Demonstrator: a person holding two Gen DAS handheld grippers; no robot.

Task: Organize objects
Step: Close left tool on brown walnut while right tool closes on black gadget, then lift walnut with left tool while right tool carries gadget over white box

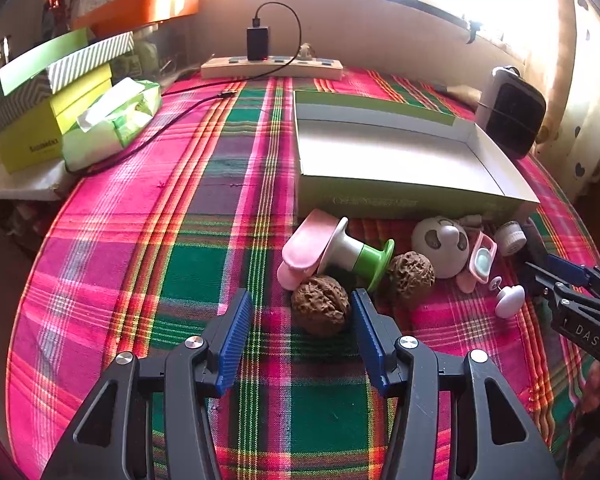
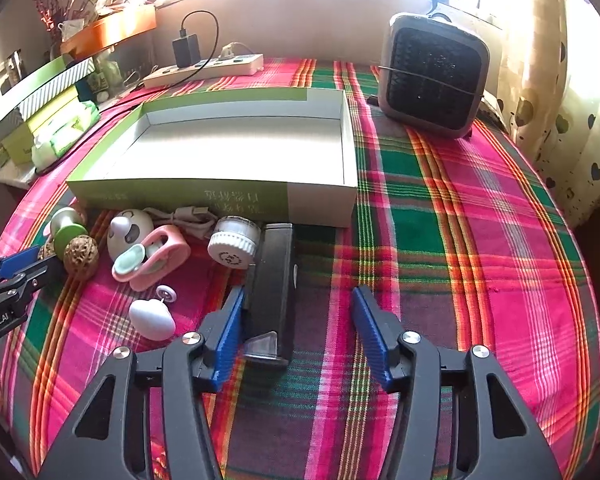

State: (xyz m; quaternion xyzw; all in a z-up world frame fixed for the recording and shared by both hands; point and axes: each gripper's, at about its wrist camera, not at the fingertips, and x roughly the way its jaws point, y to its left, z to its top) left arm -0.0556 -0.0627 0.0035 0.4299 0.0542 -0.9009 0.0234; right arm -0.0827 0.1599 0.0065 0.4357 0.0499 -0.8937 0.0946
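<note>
- Presently, the left gripper [image 1: 302, 312] is seen low over the plaid-covered worktop [image 1: 140, 264], its blue-padded jaws standing wide apart.
- A brown walnut [image 1: 320, 310] lies between those jaws, close to the right pad, and no pressing contact can be made out.
- A second walnut [image 1: 411, 277] lies just behind and to the right, beside a green-and-white spool-shaped toy [image 1: 356, 258] with a pink part [image 1: 306, 246].
- The right gripper [image 2: 298, 320] is held over a black rectangular device [image 2: 274, 280], with its jaws partly parted.
- The left pad lies against the device's side, while the right pad stands well clear of it, so nothing is clamped.
- An open, shallow cardboard box [image 2: 220, 196] with green sides and a white interior is seen behind the cluster of small things; nothing is visible inside it.
- Along the box's near wall are gathered a round panda-faced toy [image 2: 126, 234], a pink clip-like item with a pale green pad [image 2: 152, 258], a coiled beige cable [image 2: 188, 218] and a white ribbed cap [image 2: 234, 242].
- A white knob [image 2: 152, 318] with a small round pin lies nearer, left of the black device.
- A grey fan heater [image 2: 434, 72] stands on the worktop to the right of the box.
- A power strip [image 1: 272, 68] with a black charger plugged in lies by the far wall.
</note>
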